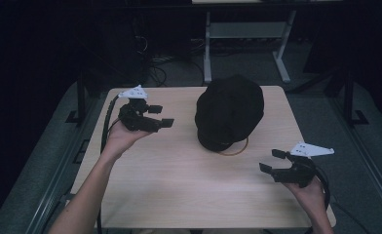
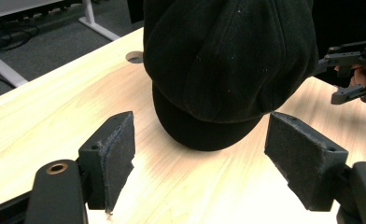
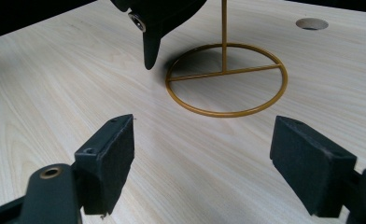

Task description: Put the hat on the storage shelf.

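A black newsboy cap is seen on a gold wire stand, slightly past the centre of the light wood table, toward 1 o'clock. In the high view the stand is nearly all covered by the cap; a thin gold arc is exposed at the cap's 5 o'clock edge.

The stand's build is given by the right gripper view: a flat gold ring base lying on the table, a crossbar across it, and a thin upright rod rising from the crossbar into the cap. The cap's underside is seen from below there, hanging clear of the table, with a small metal snap near its edge.

The cap's top is given by the left gripper view: a soft, panelled crown of matte black fabric, with a short stiff brim drooping toward the camera. A round grommet hole in the table is seen behind the cap.

Left gripper is held at the cap's 9 o'clock, jaws spread wide, nothing between them, apart from the cap. Right gripper is held near the cap's 4 o'clock, jaws likewise spread and empty, pointed at the stand base. It is also caught at the right edge of the left gripper view.
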`<action>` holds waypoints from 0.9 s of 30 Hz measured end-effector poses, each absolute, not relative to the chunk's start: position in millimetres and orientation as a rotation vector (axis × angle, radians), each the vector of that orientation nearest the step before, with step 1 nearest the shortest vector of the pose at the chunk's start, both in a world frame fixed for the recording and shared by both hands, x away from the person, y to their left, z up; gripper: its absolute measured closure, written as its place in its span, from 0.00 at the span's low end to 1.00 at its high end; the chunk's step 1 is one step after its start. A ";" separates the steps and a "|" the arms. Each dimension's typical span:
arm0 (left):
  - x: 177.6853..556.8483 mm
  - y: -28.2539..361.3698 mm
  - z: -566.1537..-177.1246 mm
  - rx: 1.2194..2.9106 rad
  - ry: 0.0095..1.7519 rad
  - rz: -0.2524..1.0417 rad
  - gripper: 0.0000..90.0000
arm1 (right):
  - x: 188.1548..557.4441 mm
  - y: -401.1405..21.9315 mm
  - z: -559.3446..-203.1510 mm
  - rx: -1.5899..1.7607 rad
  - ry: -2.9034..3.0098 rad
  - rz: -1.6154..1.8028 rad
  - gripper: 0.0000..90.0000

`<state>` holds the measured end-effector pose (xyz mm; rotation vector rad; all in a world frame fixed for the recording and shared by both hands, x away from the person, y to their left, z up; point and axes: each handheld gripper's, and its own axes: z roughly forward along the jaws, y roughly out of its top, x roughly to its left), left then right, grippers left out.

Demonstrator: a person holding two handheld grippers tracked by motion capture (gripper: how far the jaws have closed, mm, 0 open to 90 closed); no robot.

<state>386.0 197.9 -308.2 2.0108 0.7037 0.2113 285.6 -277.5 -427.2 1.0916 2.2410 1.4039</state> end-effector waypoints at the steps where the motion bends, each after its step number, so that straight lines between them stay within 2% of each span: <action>1: 384.8 198.6 -310.1 2.011 0.706 0.215 0.27 | 285.6 -277.7 -427.3 1.091 2.242 1.403 0.24; 27: 353.8 228.5 -358.0 2.000 0.774 0.247 0.26 | 284.5 -277.6 -429.5 1.094 2.252 1.386 0.24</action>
